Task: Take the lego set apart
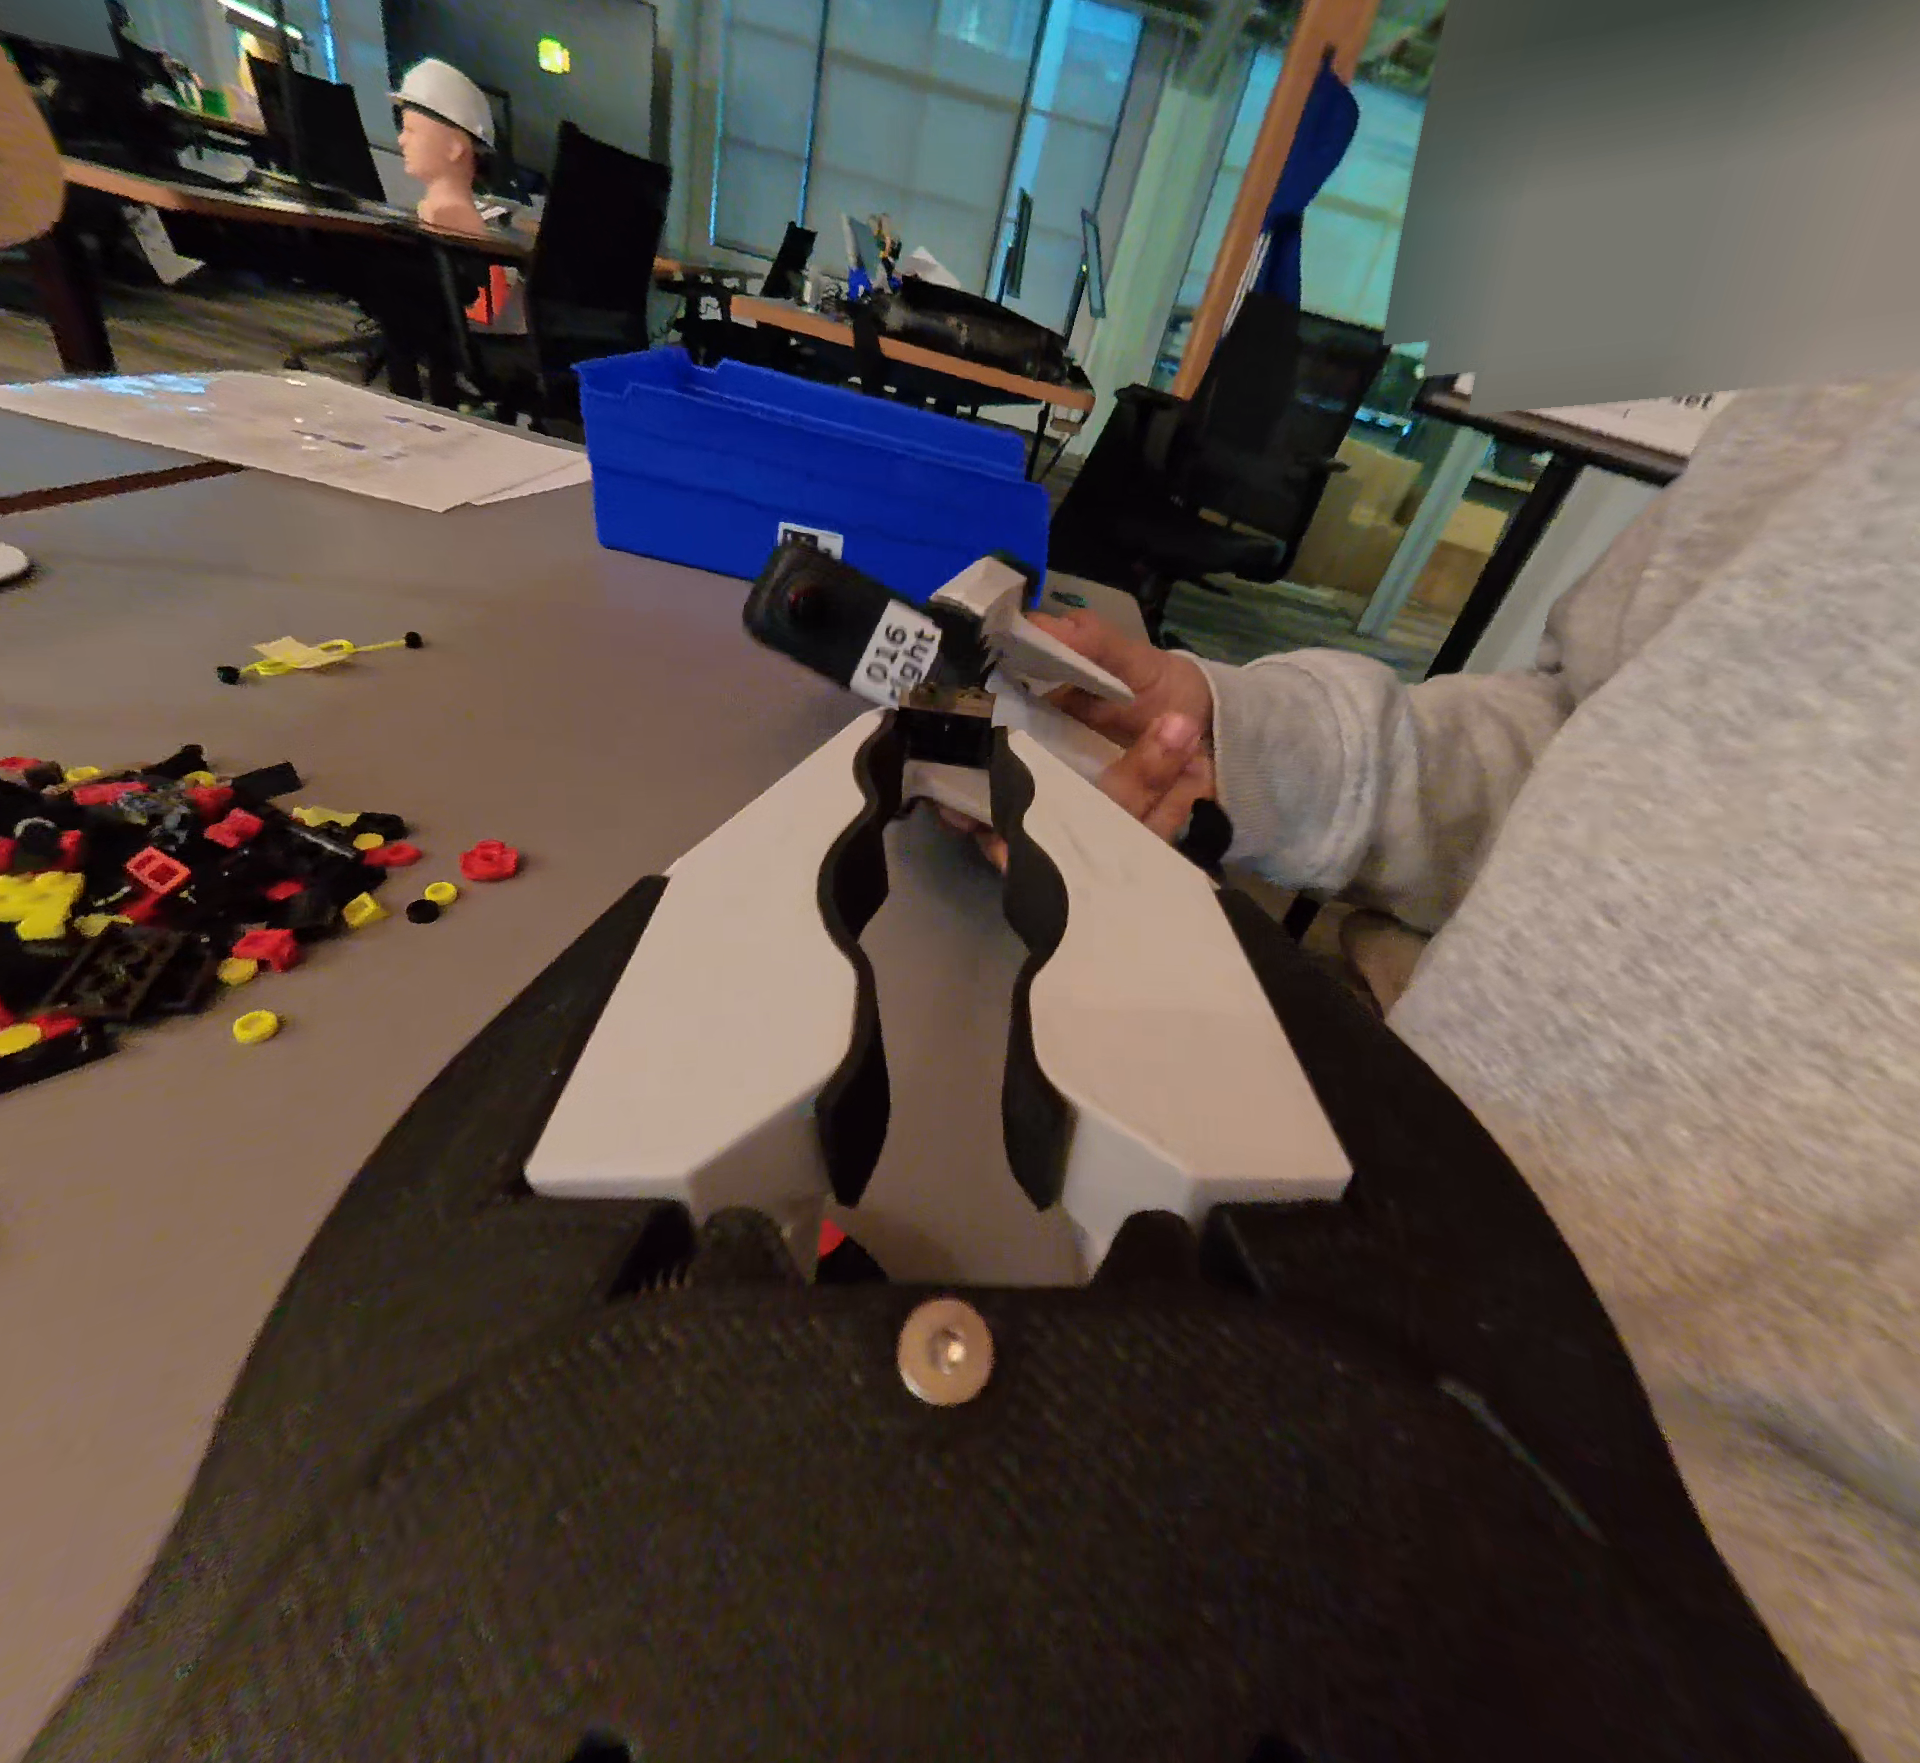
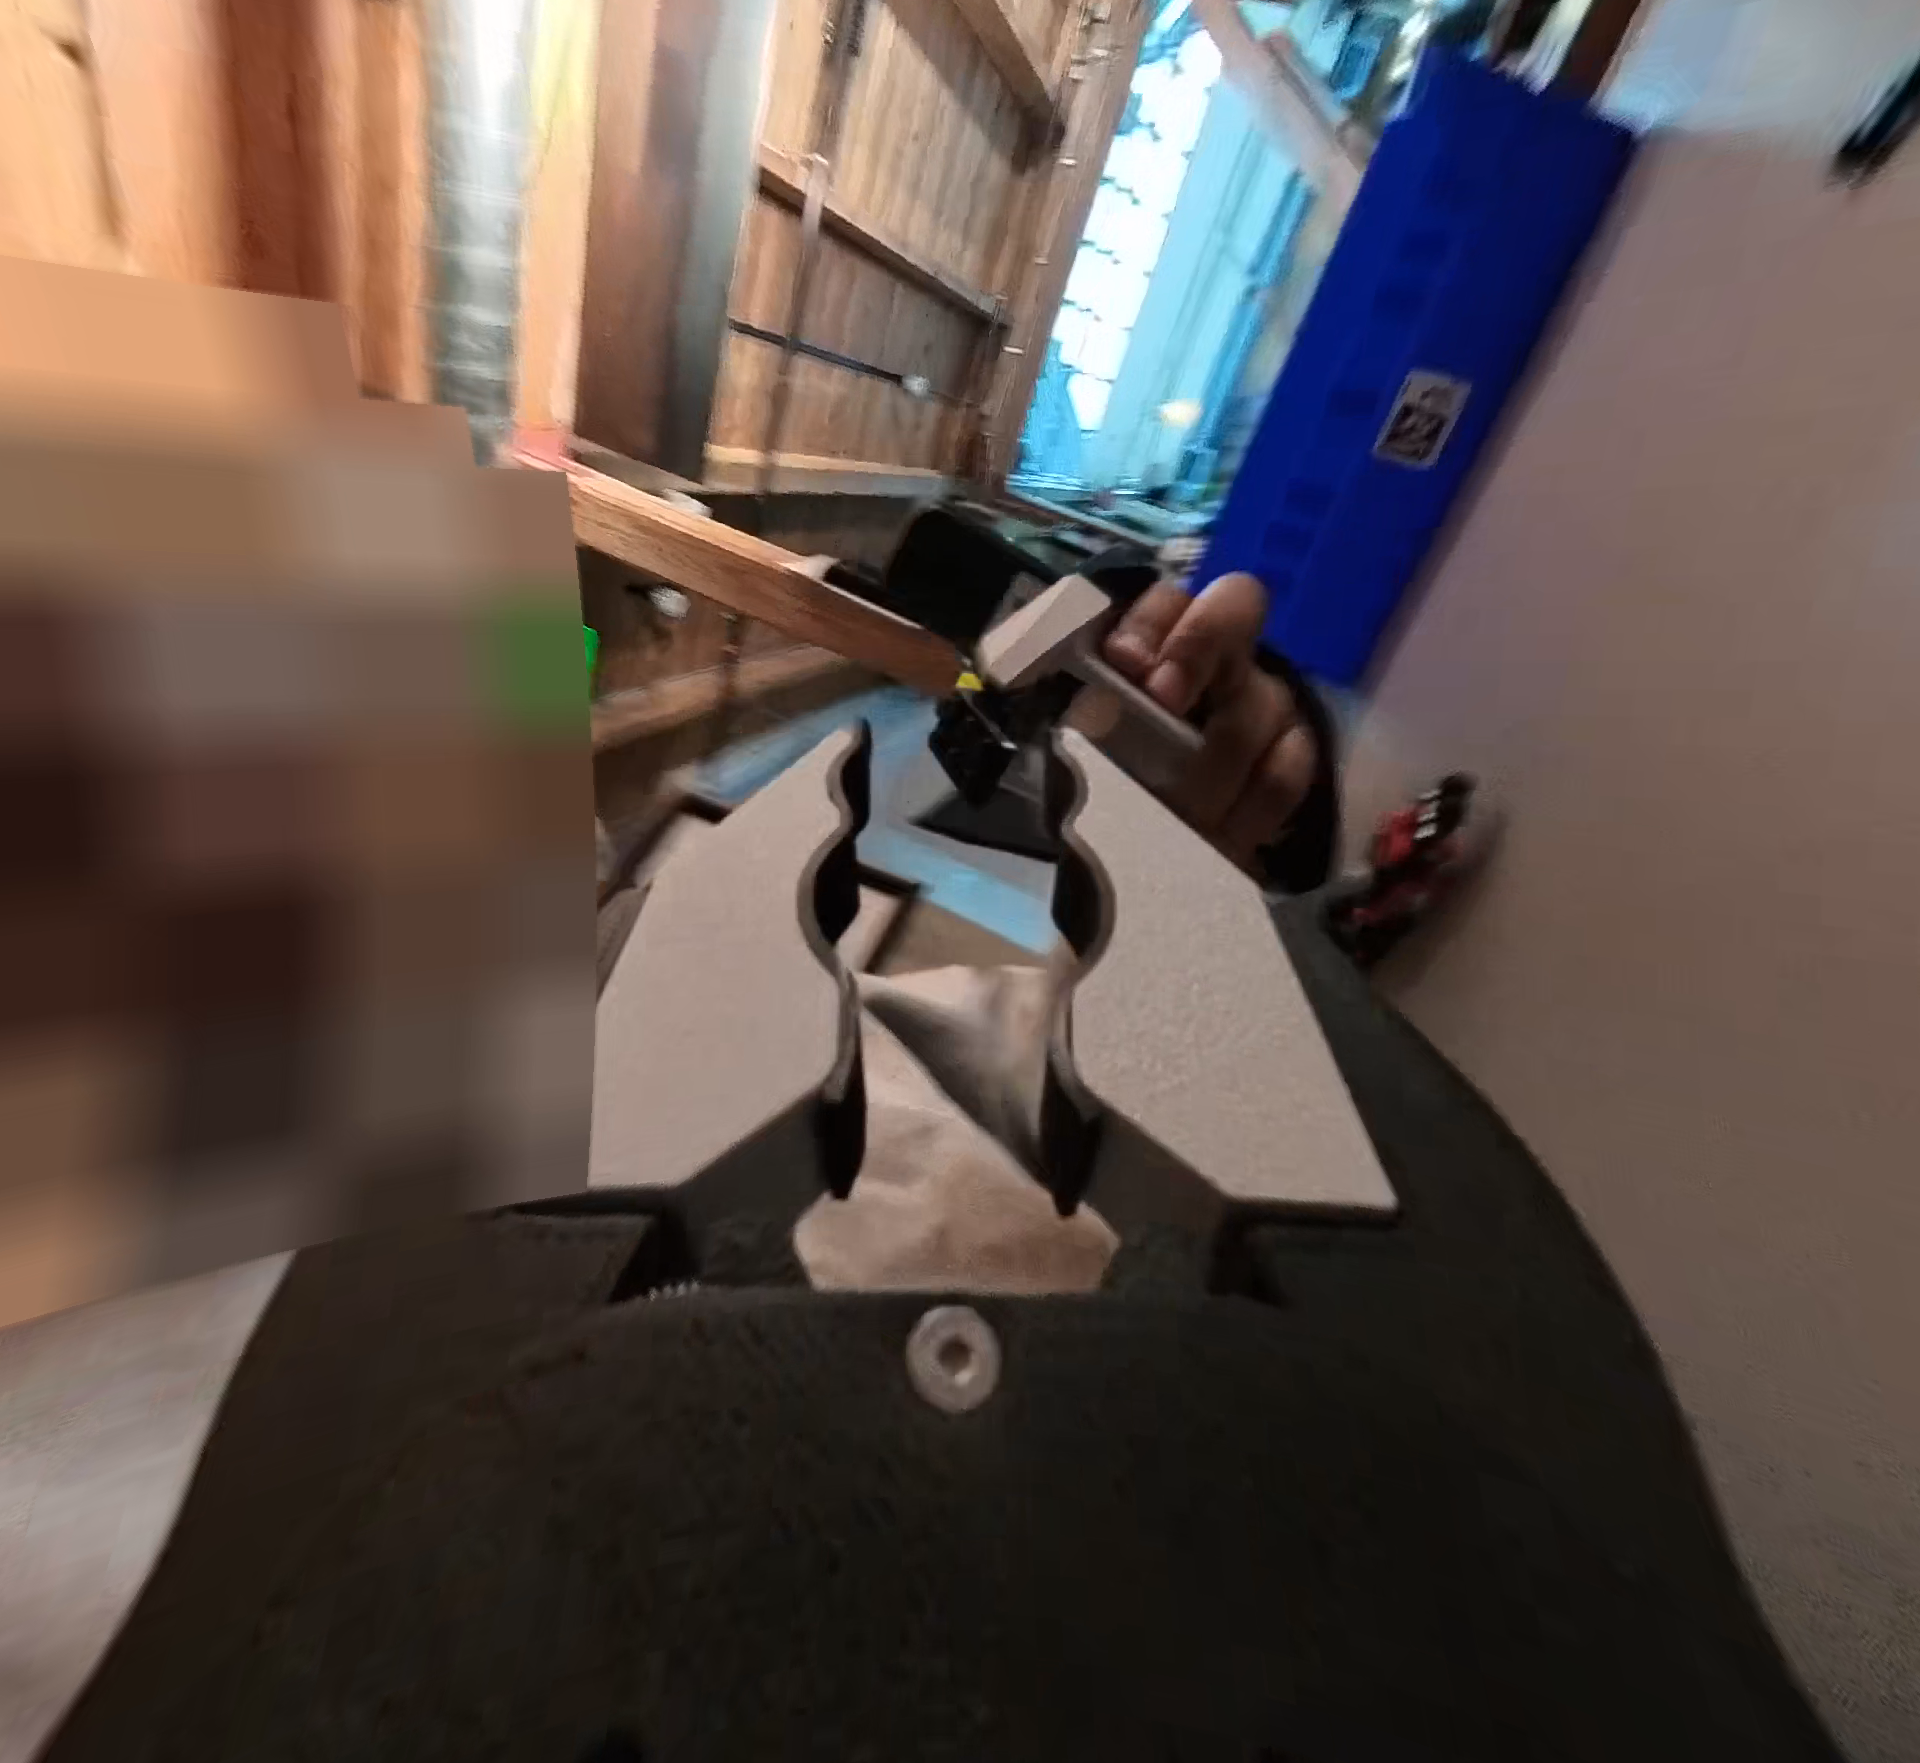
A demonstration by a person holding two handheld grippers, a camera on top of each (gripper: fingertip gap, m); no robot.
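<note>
1. While I look along my left gripper [image 1: 943, 739], its two fingers are pressed together on a small black lego piece [image 1: 943, 731] held at the very tips, up in the air above the table [image 1: 582, 674].
2. Just past those tips, my right gripper [image 1: 971, 804] faces back toward me, its camera and white sticker pointing left, with my right hand [image 1: 1127, 726] and grey sleeve [image 1: 1382, 757] behind it.
3. From the right wrist view, the right gripper's [image 2: 961, 742] fingers stand apart with a clear gap between them; the black piece [image 2: 971, 747] sits just beyond the gap, pinched by the left gripper, and a bit of yellow shows at its top.
4. I cannot tell whether the right fingertips [image 2: 1070, 757] touch the piece.
5. To the left on the table lies a loose heap of red, yellow and black lego parts [image 1: 156, 892], with a few round ones scattered beside it.
6. Farther back lies a thin yellow rod with black ends [image 1: 317, 655].
7. Beyond that a blue bin [image 1: 790, 466] stands near the table's far edge, and paper sheets [image 1: 301, 435] lie to its left.
</note>
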